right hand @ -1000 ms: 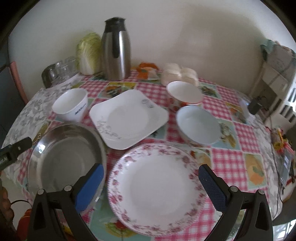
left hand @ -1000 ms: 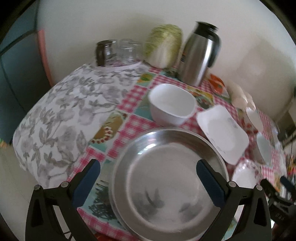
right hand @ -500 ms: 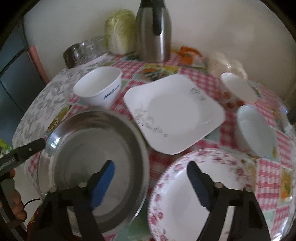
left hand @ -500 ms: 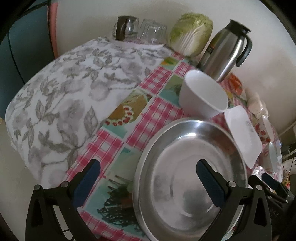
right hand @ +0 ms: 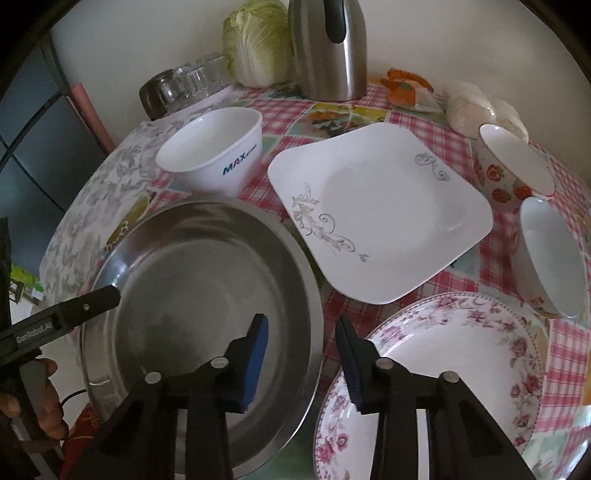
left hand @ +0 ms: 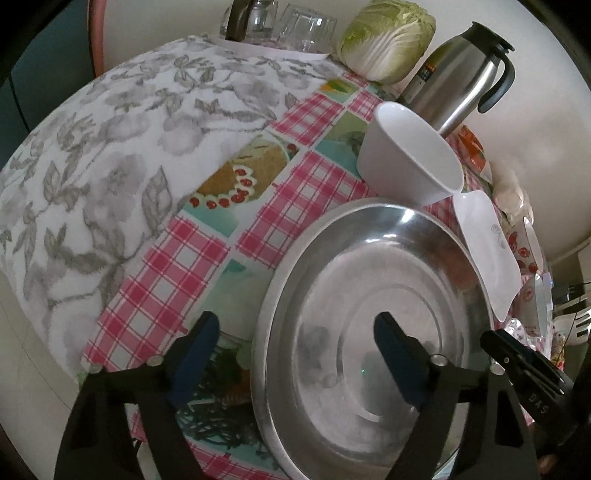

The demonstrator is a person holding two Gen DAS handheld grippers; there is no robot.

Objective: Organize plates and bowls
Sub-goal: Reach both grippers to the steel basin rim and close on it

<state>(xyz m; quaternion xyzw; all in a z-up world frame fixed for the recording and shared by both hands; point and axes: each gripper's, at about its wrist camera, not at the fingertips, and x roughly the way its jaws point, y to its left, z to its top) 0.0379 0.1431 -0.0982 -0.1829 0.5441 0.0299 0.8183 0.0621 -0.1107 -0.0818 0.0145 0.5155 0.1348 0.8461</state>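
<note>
A large steel plate (left hand: 369, 295) (right hand: 192, 280) lies at the table's near left. My left gripper (left hand: 295, 347) is open and straddles the plate's left rim. My right gripper (right hand: 301, 343) is open, narrower than before, and straddles the plate's right rim. A white MAX bowl (right hand: 214, 155) (left hand: 410, 162) stands behind the steel plate. A white square plate (right hand: 376, 206) (left hand: 484, 243) lies in the middle. A floral round plate (right hand: 450, 369) is near right. A strawberry bowl (right hand: 513, 166) and a pale bowl (right hand: 554, 258) stand far right.
A steel thermos (right hand: 328, 48) (left hand: 458, 74), a cabbage (right hand: 258, 40) (left hand: 388, 37) and glass jars (right hand: 184, 85) (left hand: 277, 22) stand along the back wall. A bag of buns (right hand: 476, 107) lies at the back right. A grey floral cloth (left hand: 110, 147) covers the table's left part.
Both grippers have moved toward the steel plate and now straddle its opposite rims. The right gripper's jaws have narrowed; the left's have narrowed a little.
</note>
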